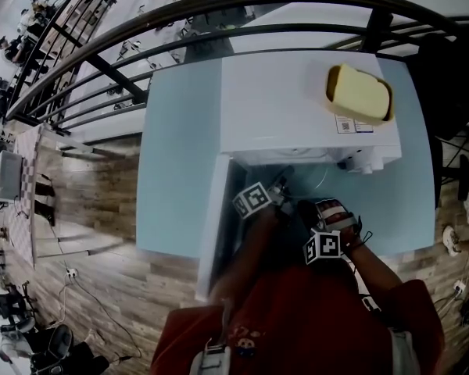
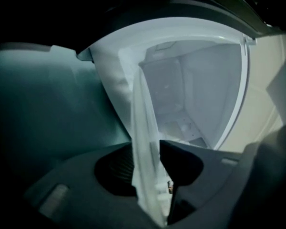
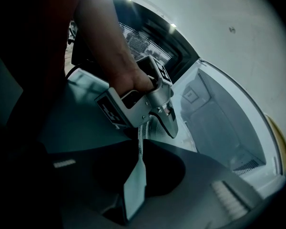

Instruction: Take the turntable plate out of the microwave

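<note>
Your red sleeve (image 1: 297,319) sits closest, and just past it both grippers meet at the mouth of the open microwave (image 1: 297,108). The plate (image 2: 142,128) is there, in front of the cavity. It runs edge-on through your left gripper (image 2: 145,170), whose jaws are closed on its rim. Your right gripper (image 3: 136,175) is clamped nearly together on the same thin glass, just beside. The cavity lies straight ahead of the left gripper, so I judge the way out is back toward you, keeping off the door (image 1: 215,225) at your left.
</note>
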Demonstrator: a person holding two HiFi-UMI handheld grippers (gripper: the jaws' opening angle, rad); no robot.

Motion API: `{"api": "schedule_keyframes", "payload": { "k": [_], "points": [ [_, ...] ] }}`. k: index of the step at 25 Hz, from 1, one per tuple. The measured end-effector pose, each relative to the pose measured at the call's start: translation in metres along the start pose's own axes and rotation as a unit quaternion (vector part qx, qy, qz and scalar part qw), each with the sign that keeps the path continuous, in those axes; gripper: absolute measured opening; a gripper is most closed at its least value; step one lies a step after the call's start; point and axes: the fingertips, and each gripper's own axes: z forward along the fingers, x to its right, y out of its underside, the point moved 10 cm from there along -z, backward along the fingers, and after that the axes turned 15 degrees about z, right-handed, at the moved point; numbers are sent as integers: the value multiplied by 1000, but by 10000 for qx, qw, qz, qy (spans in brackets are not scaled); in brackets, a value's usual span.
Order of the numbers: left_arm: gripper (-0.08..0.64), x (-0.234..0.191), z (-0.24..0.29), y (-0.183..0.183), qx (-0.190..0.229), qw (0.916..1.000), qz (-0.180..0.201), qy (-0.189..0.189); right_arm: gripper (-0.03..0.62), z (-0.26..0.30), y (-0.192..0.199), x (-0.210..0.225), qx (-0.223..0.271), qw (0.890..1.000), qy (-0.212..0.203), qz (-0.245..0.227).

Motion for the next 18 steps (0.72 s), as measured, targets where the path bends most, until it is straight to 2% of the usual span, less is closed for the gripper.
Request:
{"api": "schedule_keyframes", "payload": {
  "k": [5,9,18],
  "points": [
    [73,-2,3,1,181,9981,-512,303,26,1,1,2,11,10000,28,-44],
    [31,-1,3,5,345,9930,-999,533,32,-1,2,2,-15,9999,112,-106],
    [28,5,-2,12,419,9927,-1019,497,34,-21,21,4,-48,9996,277,-50]
  ]
}}
